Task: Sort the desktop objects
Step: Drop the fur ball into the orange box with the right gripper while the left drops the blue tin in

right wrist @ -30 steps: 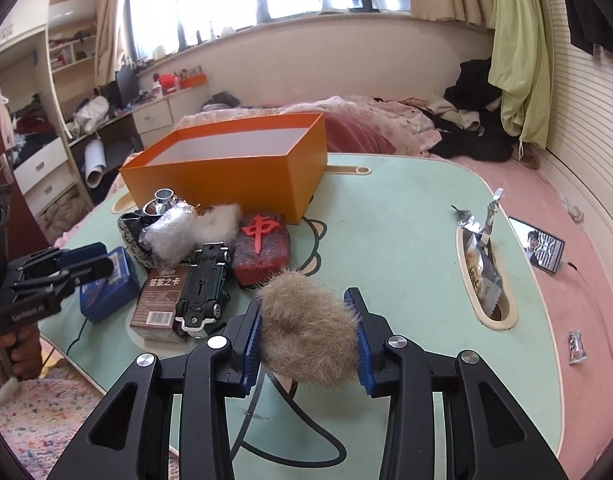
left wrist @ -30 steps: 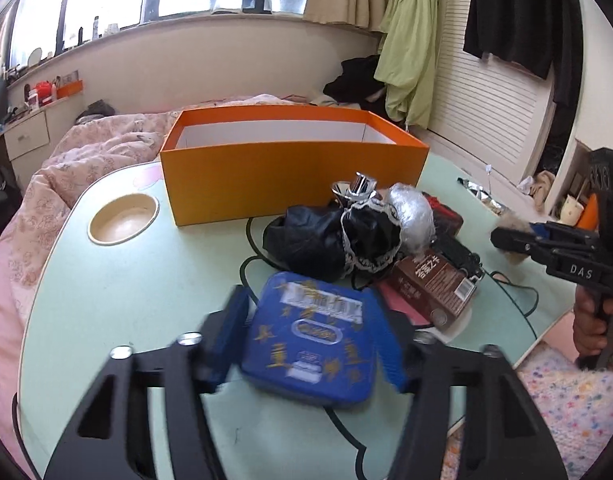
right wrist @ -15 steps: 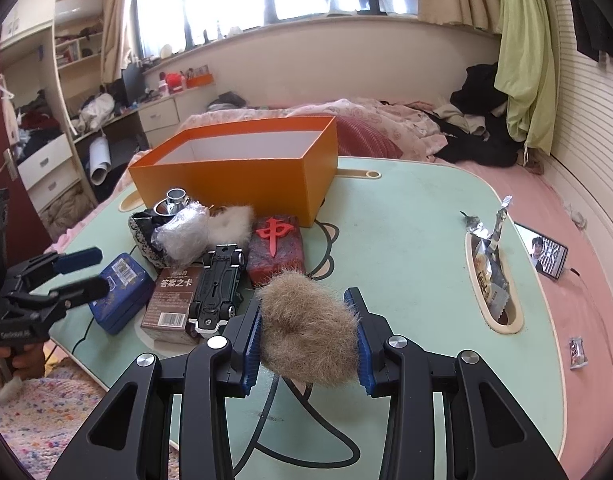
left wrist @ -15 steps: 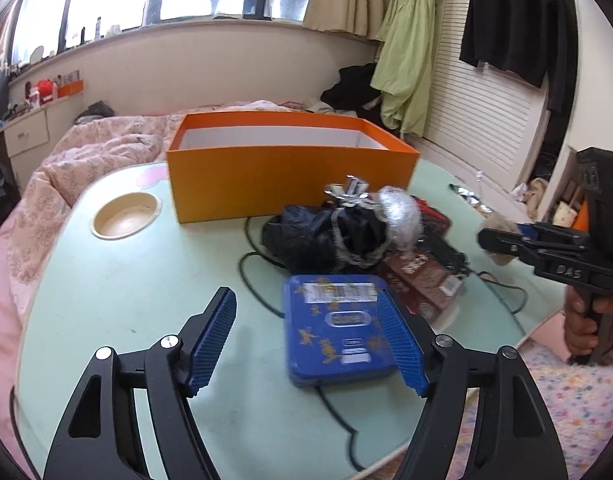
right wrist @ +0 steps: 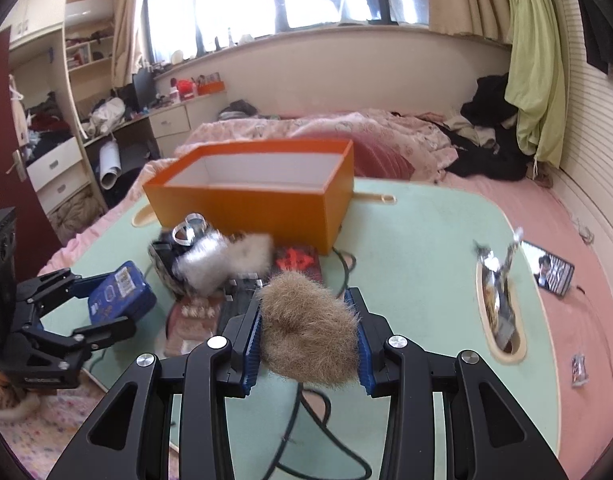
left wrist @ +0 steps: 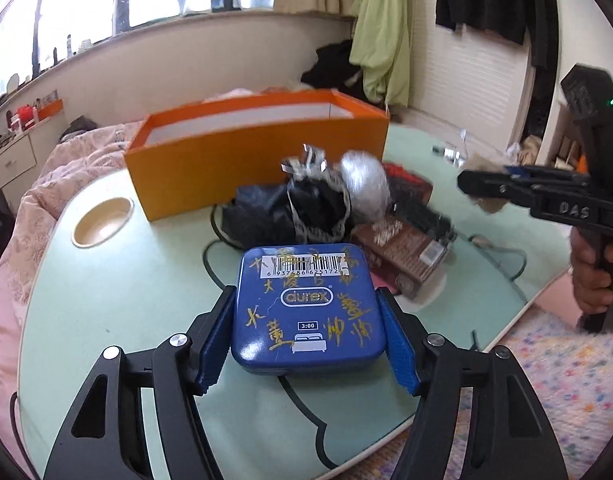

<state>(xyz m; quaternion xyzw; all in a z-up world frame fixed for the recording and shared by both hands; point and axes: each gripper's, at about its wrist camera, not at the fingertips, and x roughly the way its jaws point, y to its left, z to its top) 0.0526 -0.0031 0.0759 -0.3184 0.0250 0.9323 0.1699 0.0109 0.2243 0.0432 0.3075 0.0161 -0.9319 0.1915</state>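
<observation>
My left gripper (left wrist: 308, 334) is shut on a blue tin (left wrist: 308, 306) with gold writing and holds it just above the green table (left wrist: 106, 300). It also shows in the right wrist view (right wrist: 118, 294). My right gripper (right wrist: 309, 340) is shut on a brown fur ball (right wrist: 309, 338) above the table. An open orange box (left wrist: 258, 148) stands at the back of the table; it also shows in the right wrist view (right wrist: 258, 204).
A pile lies in front of the box: a black pouch (left wrist: 290, 212), a silvery wrapped ball (left wrist: 364, 184), a brown card box (left wrist: 402, 254), a red tile (right wrist: 296, 262) and a white fur ball (right wrist: 252, 250). A phone (right wrist: 554, 272) lies at the right edge.
My left gripper was open around the blue tin half a second ago; it has now shut on it and lifted it. My right gripper has risen with the fur ball.
</observation>
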